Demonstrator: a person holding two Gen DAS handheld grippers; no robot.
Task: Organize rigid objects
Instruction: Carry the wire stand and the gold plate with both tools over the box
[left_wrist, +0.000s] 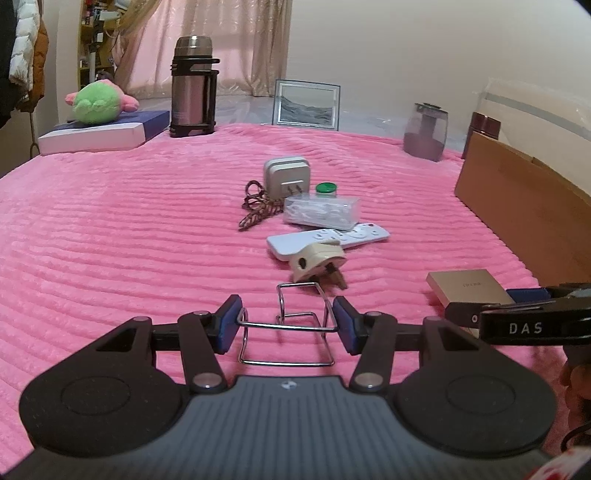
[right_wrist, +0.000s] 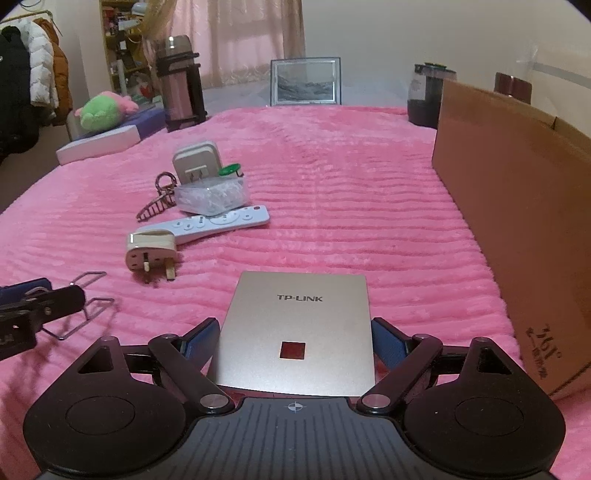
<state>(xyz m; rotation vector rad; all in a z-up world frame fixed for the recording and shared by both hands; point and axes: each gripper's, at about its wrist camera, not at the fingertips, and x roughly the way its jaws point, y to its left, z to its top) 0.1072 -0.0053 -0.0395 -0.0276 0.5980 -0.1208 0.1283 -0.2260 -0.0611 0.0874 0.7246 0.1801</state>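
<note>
Left tool (left_wrist: 287, 326) has a bent wire holder (left_wrist: 286, 325) pinched between its 2 blue pads, which press on the top wire from either side, and the frame hangs clear above the pink blanket (left_wrist: 129, 229). In the right wrist view that same holder shows at the left edge, carried in the dark tool.

Over to the right tool (right_wrist: 295, 341): its jaws stand wide, 1 on each side of a flat gold TP-LINK box (right_wrist: 299, 325) lying on the blanket. The left pad sits right against the box's edge and the right pad looks just off it; whether either truly presses I cannot tell.

Middle of the bed, the waiting cluster: a cream 3-pin plug (right_wrist: 151, 247) nearest, touching the end of a white remote (right_wrist: 214, 223). Behind the remote is a clear plastic case (right_wrist: 212, 197) with white contents, a green-capped item (right_wrist: 229, 170) just behind it, a grey charger (right_wrist: 197, 160) standing with prongs facing us, and a braided cable (right_wrist: 159, 199) to its left.

A cardboard box (right_wrist: 517, 221) runs along the right side of the bed. At the far edge stand a steel thermos (left_wrist: 192, 86), a framed picture (left_wrist: 306, 105), a green plush toy (left_wrist: 98, 101) on a flat book-like box, and a dark jar (left_wrist: 424, 131).
</note>
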